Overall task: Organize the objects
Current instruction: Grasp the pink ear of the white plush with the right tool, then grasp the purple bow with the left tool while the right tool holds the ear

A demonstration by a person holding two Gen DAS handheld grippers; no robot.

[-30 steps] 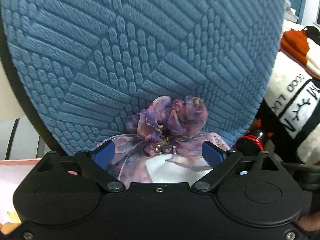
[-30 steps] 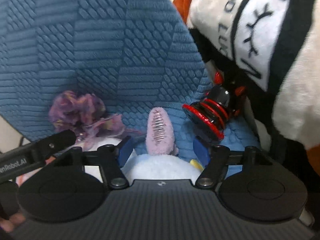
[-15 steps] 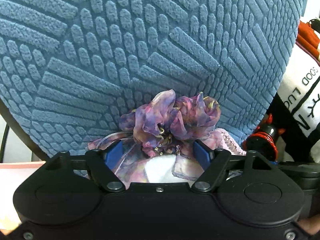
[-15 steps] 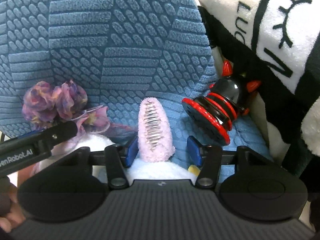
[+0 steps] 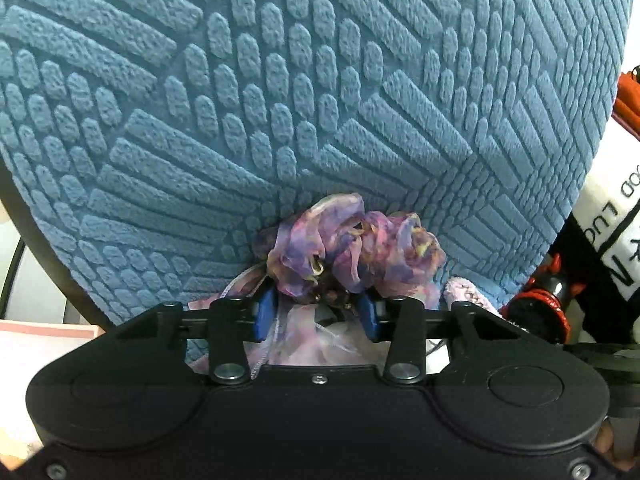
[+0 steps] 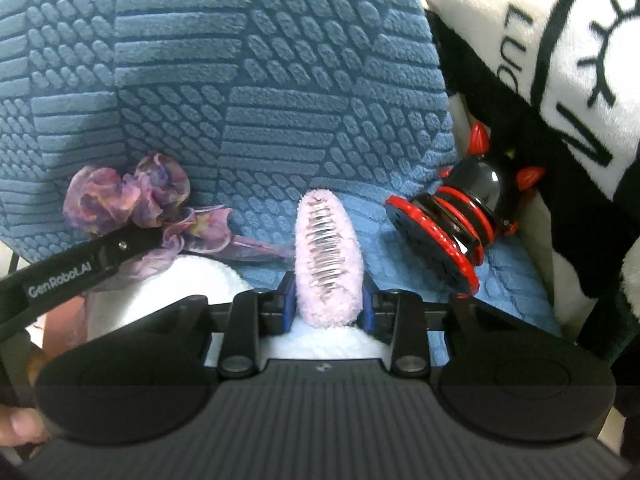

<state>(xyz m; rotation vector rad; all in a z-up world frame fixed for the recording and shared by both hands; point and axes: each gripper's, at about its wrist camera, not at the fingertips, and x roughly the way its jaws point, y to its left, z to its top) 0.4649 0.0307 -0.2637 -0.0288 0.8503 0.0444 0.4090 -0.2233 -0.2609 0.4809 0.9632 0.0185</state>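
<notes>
A second before, both of your grippers stood wide around their targets; by this moment you had brought each one lower and closer, so the blue textured cushion (image 5: pixel 320 92) filled more of both views. Your left gripper (image 5: pixel 318 314) had its jaws closing around the purple floral scrunchie (image 5: pixel 352 252), the 2 blue pads now at the base of its ruffles where earlier they stood well clear on either side; whether they were already pressing the fabric, the view does not settle. Your right gripper (image 6: pixel 328 306) had clenched on the pink fuzzy hair clip (image 6: pixel 328 256), both pads touching its near end, where a second before a gap showed on each side. That clip lay on the cushion with its long axis running near to far, its rounded far tip pointing away from you toward the cushion's rise and its toothed seam facing up. The scrunchie sat to the left of the clip against the foot of the cushion, its ribbon tails trailing right toward the clip. The red and black toy (image 6: pixel 452 224) lay tilted just right of the clip, beside the white and black plush (image 6: pixel 560 60).
</notes>
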